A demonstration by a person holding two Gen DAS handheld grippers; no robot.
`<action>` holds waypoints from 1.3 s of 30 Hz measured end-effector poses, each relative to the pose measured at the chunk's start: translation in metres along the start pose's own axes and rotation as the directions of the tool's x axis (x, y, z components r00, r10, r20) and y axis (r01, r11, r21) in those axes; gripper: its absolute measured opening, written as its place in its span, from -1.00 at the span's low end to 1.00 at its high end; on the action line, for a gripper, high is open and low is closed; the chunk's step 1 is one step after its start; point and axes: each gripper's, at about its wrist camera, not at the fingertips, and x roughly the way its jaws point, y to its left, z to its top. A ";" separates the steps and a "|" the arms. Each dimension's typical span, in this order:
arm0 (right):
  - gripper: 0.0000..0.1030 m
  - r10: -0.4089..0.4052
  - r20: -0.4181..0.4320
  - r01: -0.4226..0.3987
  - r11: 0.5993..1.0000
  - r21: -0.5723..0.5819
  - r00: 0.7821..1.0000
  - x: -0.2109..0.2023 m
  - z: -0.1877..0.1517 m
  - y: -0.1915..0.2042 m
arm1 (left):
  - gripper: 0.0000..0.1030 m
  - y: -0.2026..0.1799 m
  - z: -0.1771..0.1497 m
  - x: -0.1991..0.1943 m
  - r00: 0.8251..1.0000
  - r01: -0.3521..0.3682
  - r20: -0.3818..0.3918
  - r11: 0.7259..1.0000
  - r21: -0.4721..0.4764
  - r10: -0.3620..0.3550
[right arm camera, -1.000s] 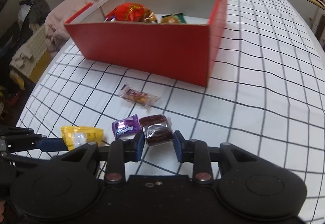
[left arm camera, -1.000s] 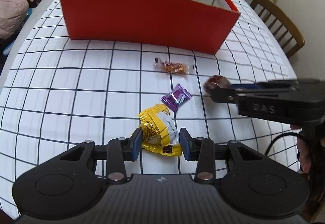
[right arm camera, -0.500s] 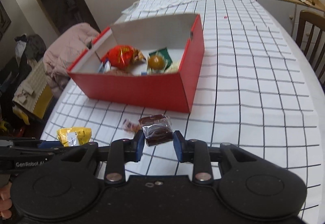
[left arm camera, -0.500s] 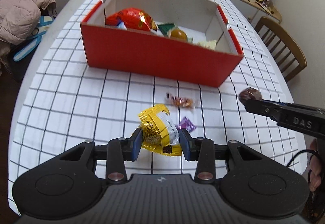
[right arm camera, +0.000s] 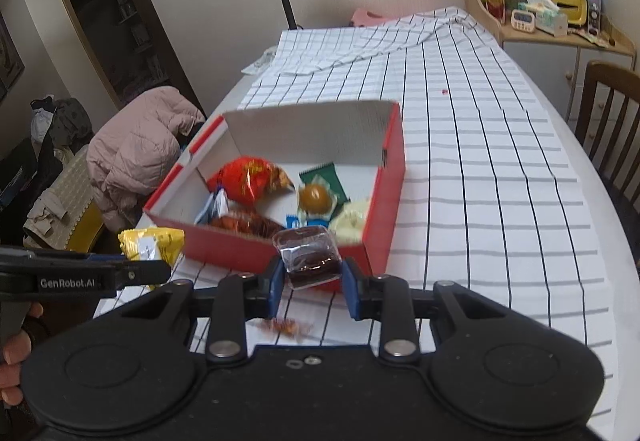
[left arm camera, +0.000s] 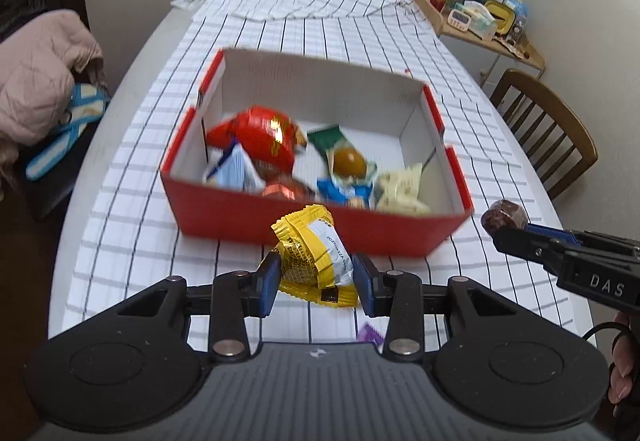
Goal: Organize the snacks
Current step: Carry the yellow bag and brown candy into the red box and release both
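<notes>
Right now I am looking along my left gripper (left arm camera: 315, 278), and its blue pads are clamping a yellow snack packet (left arm camera: 312, 261) by its sides, holding it up off the checked tablecloth (left arm camera: 120, 209). Over to the far left, a pink jacket (left arm camera: 36, 81) is lying heaped off the table edge. Straight ahead of the packet, the red box (left arm camera: 312, 229) is sitting on the cloth with its top open, and I am seeing several snacks lying inside it: a shiny red bag (left arm camera: 260, 137) at the left, a blue-and-white packet (left arm camera: 232, 169) beside it, a green wrapper with a round brown sweet (left arm camera: 348, 161) toward the middle, and a pale cream packet (left arm camera: 404, 185) at the right. A purple candy (left arm camera: 370, 333) is peeking out on the cloth just under my left fingers. Moving right, my right gripper (right arm camera: 313, 276) is pinching a dark brown cake in clear wrap (right arm camera: 310, 255) between its pads, raised in front of the box's near wall. An orange wrapped candy (right arm camera: 286, 327), blurred, is lying on the cloth below it. At the far right, a wooden chair (left arm camera: 548, 133) is standing beside the table, and a shelf of clutter (left arm camera: 480, 17) is sitting behind it.
</notes>
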 end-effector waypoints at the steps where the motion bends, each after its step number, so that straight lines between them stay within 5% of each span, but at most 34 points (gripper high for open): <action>1: -0.43 -0.002 0.004 0.002 1.000 -0.001 1.000 0.002 0.004 0.001 | -0.25 0.001 0.006 0.001 1.000 -0.001 0.002 1.000 0.003 0.001; 22: -0.43 -0.115 -0.036 0.113 0.991 -0.068 0.993 0.082 0.066 0.021 | -0.25 0.033 0.093 0.065 0.998 -0.022 -0.055 0.999 0.040 0.024; 39: -0.43 -0.230 -0.147 0.203 0.964 -0.173 0.962 0.170 0.081 0.023 | -0.25 0.046 0.100 0.118 0.987 -0.051 -0.151 0.997 0.053 0.058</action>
